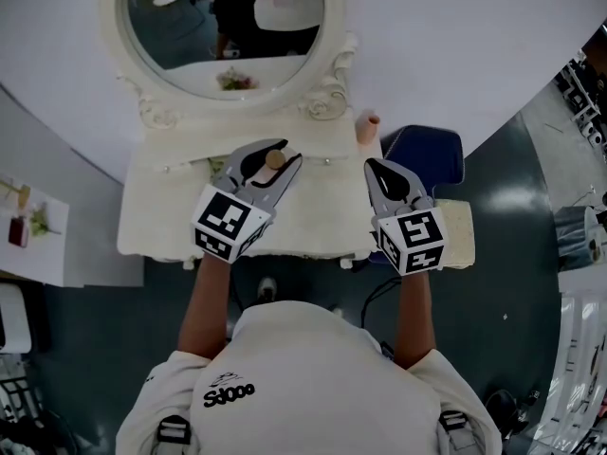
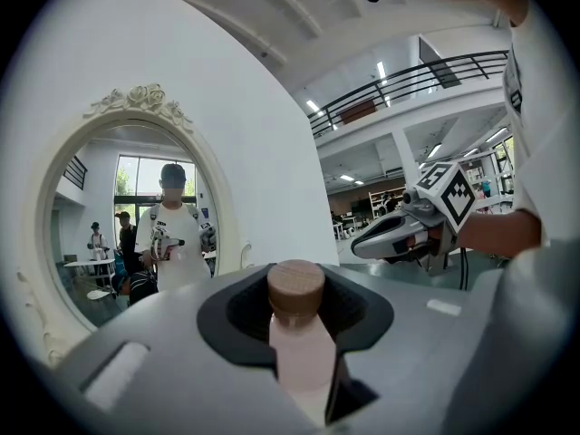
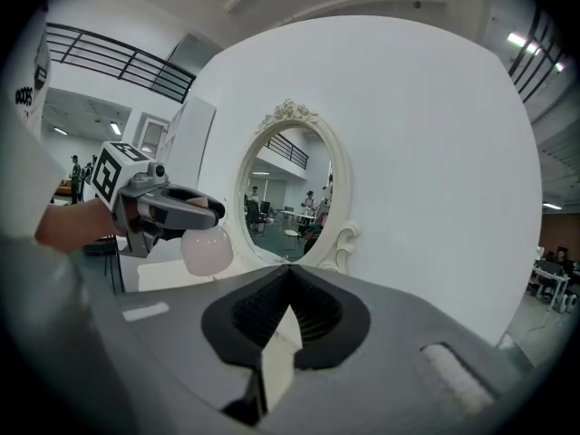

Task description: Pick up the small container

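The small container (image 2: 300, 338) is a pale pink bottle with a round wooden cap. It sits between the jaws of my left gripper (image 1: 276, 158), which is shut on its neck and holds it above the white dressing table (image 1: 161, 224). In the right gripper view the left gripper (image 3: 186, 210) shows at the left, with the container's round pink body (image 3: 207, 250) hanging beneath it. My right gripper (image 1: 374, 167) hovers over the table's right end. Its jaws are shut with nothing between them. It also appears at the right of the left gripper view, the right gripper (image 2: 362, 243) pointing left.
An oval mirror (image 1: 228, 27) in an ornate white frame stands at the back of the table. A second pinkish bottle (image 1: 368, 126) stands by the frame's right foot. A blue chair (image 1: 432, 154) is at the right, and a small side table (image 1: 33, 230) at the far left.
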Demonstrator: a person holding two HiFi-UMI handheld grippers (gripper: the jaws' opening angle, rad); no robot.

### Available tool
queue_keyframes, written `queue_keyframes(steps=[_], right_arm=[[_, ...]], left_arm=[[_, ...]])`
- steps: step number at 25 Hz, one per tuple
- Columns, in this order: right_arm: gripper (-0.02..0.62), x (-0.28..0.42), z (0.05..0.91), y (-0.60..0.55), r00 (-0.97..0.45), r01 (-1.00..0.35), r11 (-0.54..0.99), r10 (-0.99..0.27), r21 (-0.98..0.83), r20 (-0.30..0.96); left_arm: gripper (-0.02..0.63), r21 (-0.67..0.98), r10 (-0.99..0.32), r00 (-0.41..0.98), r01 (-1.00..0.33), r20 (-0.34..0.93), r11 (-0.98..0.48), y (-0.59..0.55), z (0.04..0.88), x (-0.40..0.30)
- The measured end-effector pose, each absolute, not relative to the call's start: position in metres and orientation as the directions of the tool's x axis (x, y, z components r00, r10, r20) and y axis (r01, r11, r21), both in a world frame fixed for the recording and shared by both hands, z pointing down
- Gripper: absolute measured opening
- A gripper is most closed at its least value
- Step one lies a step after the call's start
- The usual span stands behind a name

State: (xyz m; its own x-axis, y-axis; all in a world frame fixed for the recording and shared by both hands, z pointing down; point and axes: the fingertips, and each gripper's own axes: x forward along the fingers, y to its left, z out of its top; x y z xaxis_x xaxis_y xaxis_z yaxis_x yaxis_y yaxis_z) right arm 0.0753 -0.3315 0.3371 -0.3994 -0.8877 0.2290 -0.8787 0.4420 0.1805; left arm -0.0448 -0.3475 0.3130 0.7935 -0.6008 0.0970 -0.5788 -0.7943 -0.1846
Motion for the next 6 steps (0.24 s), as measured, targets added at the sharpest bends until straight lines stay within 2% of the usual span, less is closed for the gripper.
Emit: queue_keyframes(steps=[6], right_arm=[[0.002,0.0729,0.3383,-0.3311,-0.403,-0.877,0.446,-0.885,0.180,0.232]], left_arm=[[0.135,-0.183,-0.599,0.794,-0.576,0.103,-0.796,-0.3453,0.3155,-0.0462]])
